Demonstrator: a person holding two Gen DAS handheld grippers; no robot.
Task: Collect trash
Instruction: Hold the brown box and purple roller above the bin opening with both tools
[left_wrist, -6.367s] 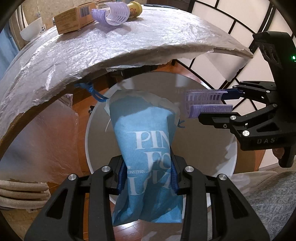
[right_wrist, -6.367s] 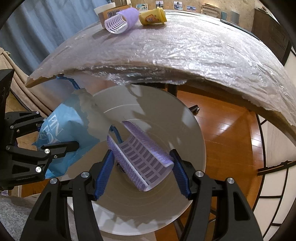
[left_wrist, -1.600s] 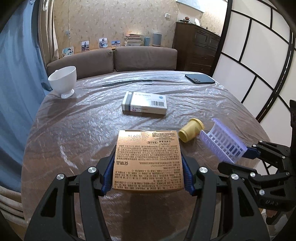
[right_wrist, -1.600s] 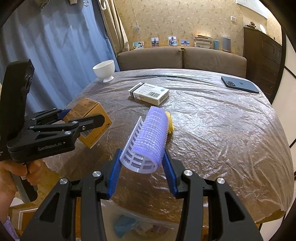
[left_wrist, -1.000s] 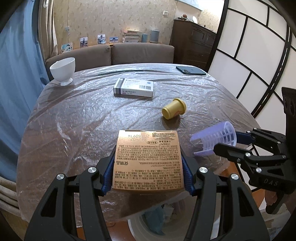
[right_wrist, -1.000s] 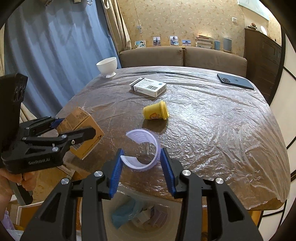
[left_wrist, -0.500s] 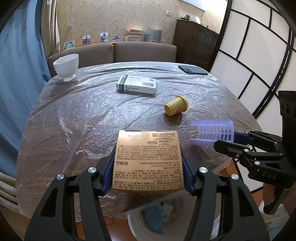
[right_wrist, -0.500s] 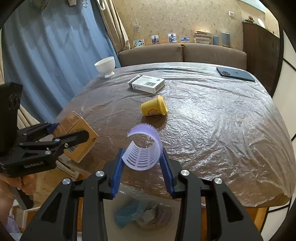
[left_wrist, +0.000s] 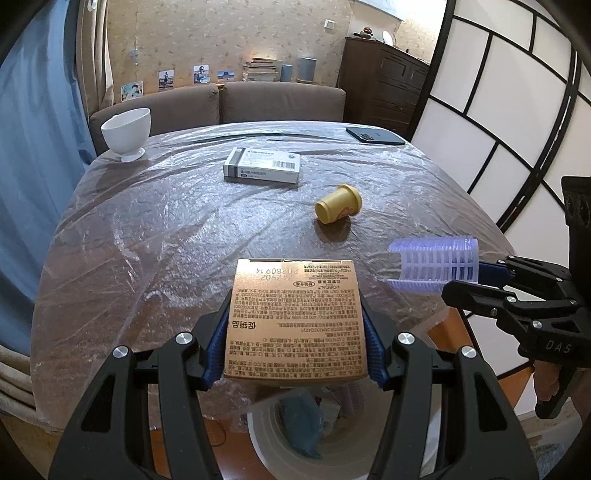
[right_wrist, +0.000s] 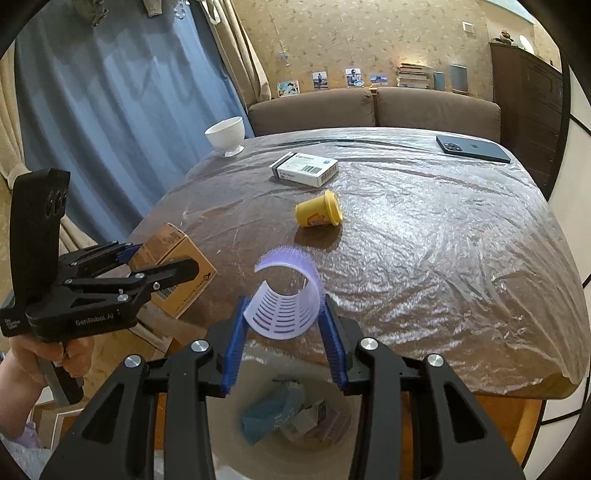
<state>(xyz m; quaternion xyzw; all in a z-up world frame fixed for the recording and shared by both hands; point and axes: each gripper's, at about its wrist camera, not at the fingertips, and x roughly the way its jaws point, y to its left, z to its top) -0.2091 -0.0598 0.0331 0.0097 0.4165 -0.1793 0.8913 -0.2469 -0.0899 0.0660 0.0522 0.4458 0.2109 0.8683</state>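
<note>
While the left claw (left_wrist: 295, 332) grips the cardboard box (left_wrist: 295, 317) and the right claw (right_wrist: 282, 321) pinches the hair roller (right_wrist: 284, 306), both above the bin (right_wrist: 229, 417), either could bounce off its rim if released off-centre.

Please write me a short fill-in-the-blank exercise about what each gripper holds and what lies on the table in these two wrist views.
1. The left gripper is shut on a brown cardboard ____.
2. The right gripper is shut on a ____ hair roller.
3. The yellow tub on the table lies on its ____.
4. The white bowl stands near the table's far ____ corner in both views.

Missing words: box; purple; side; left
</note>
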